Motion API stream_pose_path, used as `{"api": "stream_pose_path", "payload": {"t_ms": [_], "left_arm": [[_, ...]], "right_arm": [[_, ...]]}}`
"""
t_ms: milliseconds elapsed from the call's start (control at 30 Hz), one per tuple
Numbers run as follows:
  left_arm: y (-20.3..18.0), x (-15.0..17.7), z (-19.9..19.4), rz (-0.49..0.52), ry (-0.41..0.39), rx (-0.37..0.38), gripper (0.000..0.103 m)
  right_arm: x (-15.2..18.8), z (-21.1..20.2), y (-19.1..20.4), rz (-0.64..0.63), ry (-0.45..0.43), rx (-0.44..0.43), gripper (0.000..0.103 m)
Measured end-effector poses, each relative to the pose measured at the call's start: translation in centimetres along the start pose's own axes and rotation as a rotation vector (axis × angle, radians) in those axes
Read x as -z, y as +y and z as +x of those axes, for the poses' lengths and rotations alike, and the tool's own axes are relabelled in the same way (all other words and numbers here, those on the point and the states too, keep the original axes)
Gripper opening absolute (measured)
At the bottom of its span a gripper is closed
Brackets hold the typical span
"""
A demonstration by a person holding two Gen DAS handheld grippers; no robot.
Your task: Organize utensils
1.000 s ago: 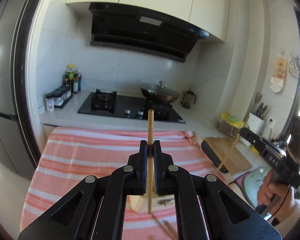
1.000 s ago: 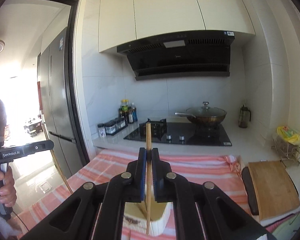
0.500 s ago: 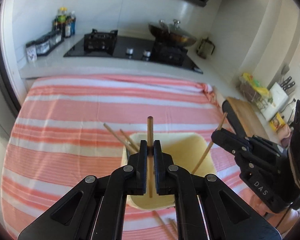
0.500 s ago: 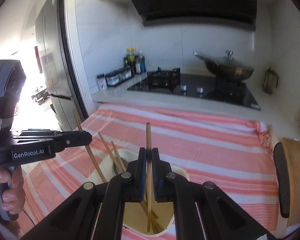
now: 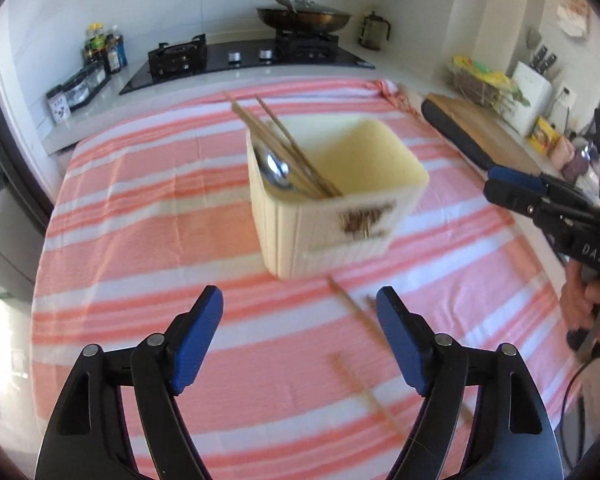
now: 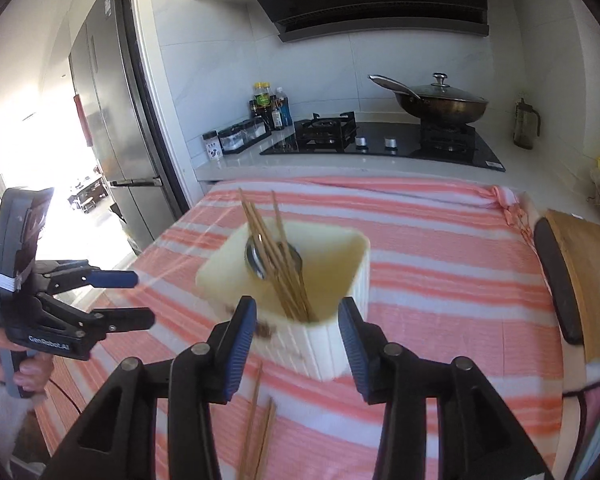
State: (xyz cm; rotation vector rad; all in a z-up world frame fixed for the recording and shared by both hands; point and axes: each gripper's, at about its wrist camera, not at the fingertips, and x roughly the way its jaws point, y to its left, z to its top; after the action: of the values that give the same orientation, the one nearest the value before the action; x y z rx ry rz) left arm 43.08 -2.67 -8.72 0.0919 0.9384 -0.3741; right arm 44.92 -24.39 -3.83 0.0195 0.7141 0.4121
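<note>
On left gripper [image 6: 112,300]: "GenRobot.AI" | right gripper [image 5: 512,184]: "DAS"

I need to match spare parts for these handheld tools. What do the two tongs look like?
Both the left tongs and right tongs have black linkage arms with silver rivets and ribbed blue pads. One body reads "GenRobot.AI", the other "DAS". A dark cable trails below each grip.

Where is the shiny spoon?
The spoon stands inside the cream holder, against its left wall beside the chopsticks, in both views.
</note>
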Motion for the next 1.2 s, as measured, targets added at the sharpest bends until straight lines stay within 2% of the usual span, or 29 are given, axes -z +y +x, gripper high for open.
{"api": "stream_pose_path", "payload": {"t_ms": [67,167,267,367,467,633,767,1000,1200], "left_arm": [[-0.5,4.0,-0.2,-0.034,0.006,0.007,0.085],[-0.8,9.0,0.5,-0.143,-0.011,-0.001,0.085],[-0.5,11.6,1.7,-0.245,-0.029,-0.037,0.085],[-0.4,12.8,3.2,-0.259,-0.022,-0.091,0.085],[-0.2,13.4,4.3,-0.245,-0.006,-0.163,0.085],[0.6,13.3,5.1,-0.245,-0.009,-0.199,0.085],[0.6,12.6,6.7,-0.208,0.025,-0.246,0.103],[0.5,12.9,6.7,-0.206,0.004,-0.257,0.103],[0.6,13.0,6.7,-0.213,0.004,-0.248,0.103]], "right_arm": [[4.3,-1.4,0.1,0.006,0.025,0.052,0.044],[10.9,-2.5,0.2,0.051,0.089,0.114,0.044],[15.8,-2.3,-0.5,0.13,0.154,0.15,0.044],[18.4,-2.2,-0.7,0.113,0.189,0.221,0.044],[19.6,-2.3,-1.0,0.109,0.202,0.248,0.044],[20.1,-2.5,-1.2,0.113,0.201,0.262,0.044],[20.3,-2.3,-1.0,0.106,0.203,0.248,0.05],[20.4,-2.6,-1.5,0.131,0.193,0.224,0.05],[20.4,-2.2,-0.8,0.097,0.206,0.258,0.051]]}}
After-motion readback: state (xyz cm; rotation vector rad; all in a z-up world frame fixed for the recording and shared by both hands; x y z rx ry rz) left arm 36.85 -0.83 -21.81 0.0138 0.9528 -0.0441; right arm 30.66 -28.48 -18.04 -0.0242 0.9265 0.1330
